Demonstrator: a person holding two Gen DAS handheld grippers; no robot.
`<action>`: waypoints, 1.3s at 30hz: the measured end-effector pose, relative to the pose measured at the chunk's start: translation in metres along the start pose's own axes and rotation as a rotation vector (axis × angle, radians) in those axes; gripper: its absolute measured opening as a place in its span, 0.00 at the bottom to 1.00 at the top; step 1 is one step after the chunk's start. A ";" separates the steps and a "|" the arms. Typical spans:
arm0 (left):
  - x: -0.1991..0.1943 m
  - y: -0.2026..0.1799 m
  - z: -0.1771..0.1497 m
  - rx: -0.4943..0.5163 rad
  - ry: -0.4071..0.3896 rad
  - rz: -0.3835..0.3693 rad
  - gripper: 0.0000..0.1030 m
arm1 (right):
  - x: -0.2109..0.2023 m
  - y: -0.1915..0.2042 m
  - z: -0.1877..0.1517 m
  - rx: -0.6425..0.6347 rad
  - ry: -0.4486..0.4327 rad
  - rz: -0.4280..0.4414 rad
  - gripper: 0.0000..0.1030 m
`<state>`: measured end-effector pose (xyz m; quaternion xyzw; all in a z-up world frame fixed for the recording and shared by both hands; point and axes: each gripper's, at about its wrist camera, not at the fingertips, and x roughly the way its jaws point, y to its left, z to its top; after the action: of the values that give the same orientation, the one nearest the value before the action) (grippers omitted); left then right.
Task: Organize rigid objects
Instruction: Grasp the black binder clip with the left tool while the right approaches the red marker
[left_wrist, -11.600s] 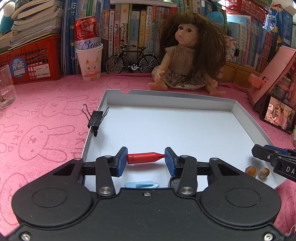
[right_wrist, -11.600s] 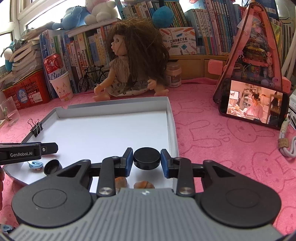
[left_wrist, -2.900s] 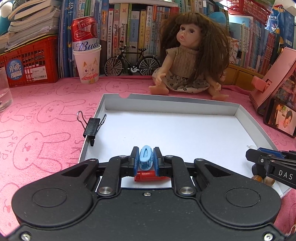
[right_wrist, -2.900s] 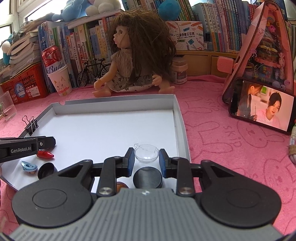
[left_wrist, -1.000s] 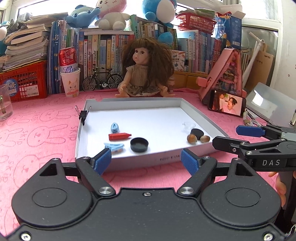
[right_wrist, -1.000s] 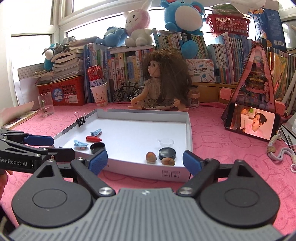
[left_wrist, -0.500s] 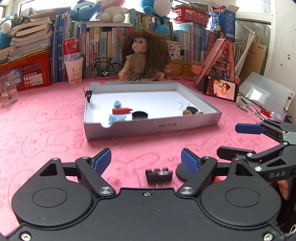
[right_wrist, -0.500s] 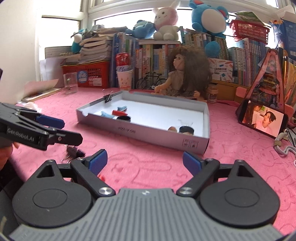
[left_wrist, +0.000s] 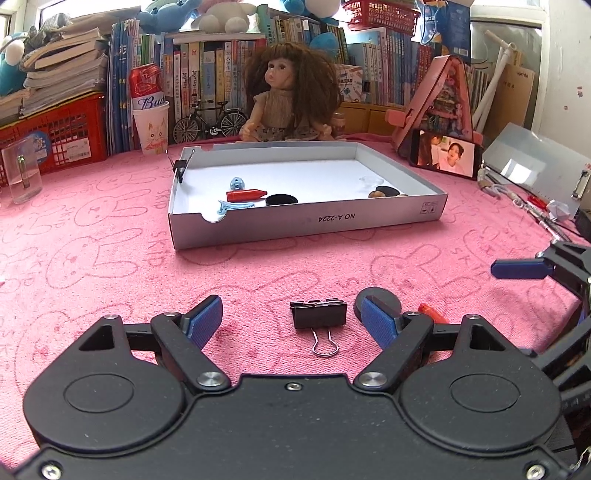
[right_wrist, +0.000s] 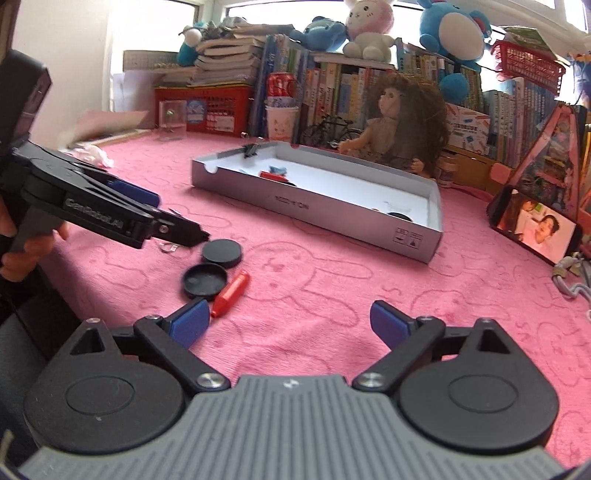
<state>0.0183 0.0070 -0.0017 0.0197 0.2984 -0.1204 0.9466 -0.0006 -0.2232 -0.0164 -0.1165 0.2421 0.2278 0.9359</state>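
Stock count, mine:
- Tray (left_wrist: 306, 221), ahead of both: clips, red cap, black lids, nuts already in.
- Left hand-held gripper (left_wrist: 293, 319): wide, empty; binder clip (left_wrist: 318, 314) between its fingers on the surface.
- Right hand-held gripper (right_wrist: 288, 325): jaws just widened, empty; black lids (right_wrist: 221, 253), red cap (right_wrist: 231, 293) ahead-left, outstanding.

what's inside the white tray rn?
In the white tray: near the left wall two blue clips, a red cap and a black lid; at right a clear cup, a black disc and a nut. The front wall may hide more.
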 end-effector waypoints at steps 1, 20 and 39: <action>0.001 0.000 0.000 0.002 0.001 0.004 0.79 | 0.001 -0.003 0.000 0.009 0.001 -0.014 0.95; 0.008 -0.008 -0.005 -0.012 -0.009 0.051 0.71 | 0.006 -0.034 0.001 0.277 0.035 -0.131 0.98; 0.004 -0.027 -0.009 -0.031 -0.064 0.102 0.29 | 0.020 0.014 0.020 0.341 0.036 -0.169 0.62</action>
<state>0.0100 -0.0187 -0.0099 0.0163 0.2687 -0.0677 0.9607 0.0163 -0.1973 -0.0108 0.0197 0.2831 0.1022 0.9534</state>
